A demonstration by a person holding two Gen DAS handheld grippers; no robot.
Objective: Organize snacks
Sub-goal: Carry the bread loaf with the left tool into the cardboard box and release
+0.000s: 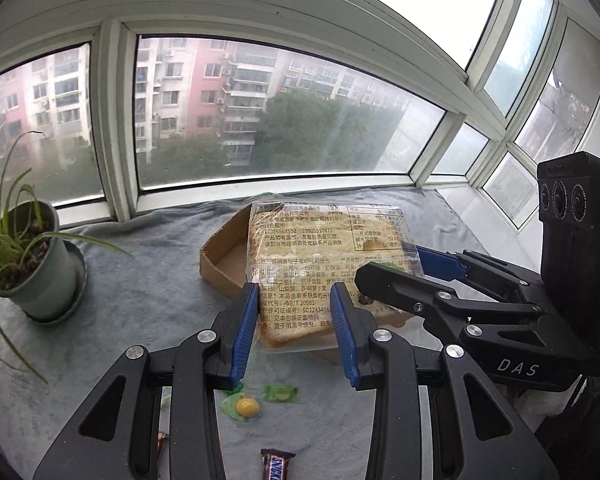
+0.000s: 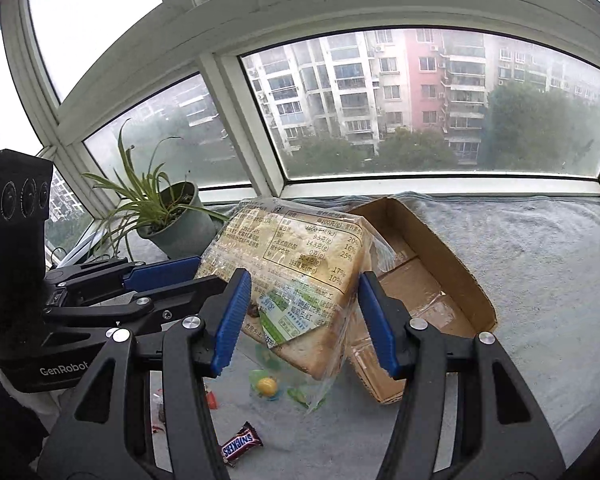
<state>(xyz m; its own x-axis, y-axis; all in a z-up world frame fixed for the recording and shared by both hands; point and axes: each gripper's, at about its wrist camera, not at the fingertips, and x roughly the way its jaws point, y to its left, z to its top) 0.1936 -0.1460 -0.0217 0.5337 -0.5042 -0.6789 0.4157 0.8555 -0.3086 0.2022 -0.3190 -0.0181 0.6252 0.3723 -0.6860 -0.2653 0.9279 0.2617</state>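
A clear bag of sliced bread (image 1: 320, 264) with printed text is held tilted over the open cardboard box (image 1: 224, 264). My left gripper (image 1: 296, 328) grips the bag's near end between its blue pads. My right gripper (image 2: 300, 320) holds the bag's other side (image 2: 300, 272), its fingers (image 1: 432, 264) reaching in from the right in the left wrist view. The box (image 2: 440, 280) lies behind the bag. Wrapped candies (image 1: 246, 406) (image 2: 266, 386) and a Snickers bar (image 1: 276, 466) (image 2: 240, 444) lie on the grey cloth below.
A potted plant (image 1: 32, 264) (image 2: 172, 220) in a grey-green pot stands at the left by the window. The grey cloth (image 2: 540, 280) covers the sill, with window frames close behind. More small wrappers (image 2: 160, 404) lie near the front left.
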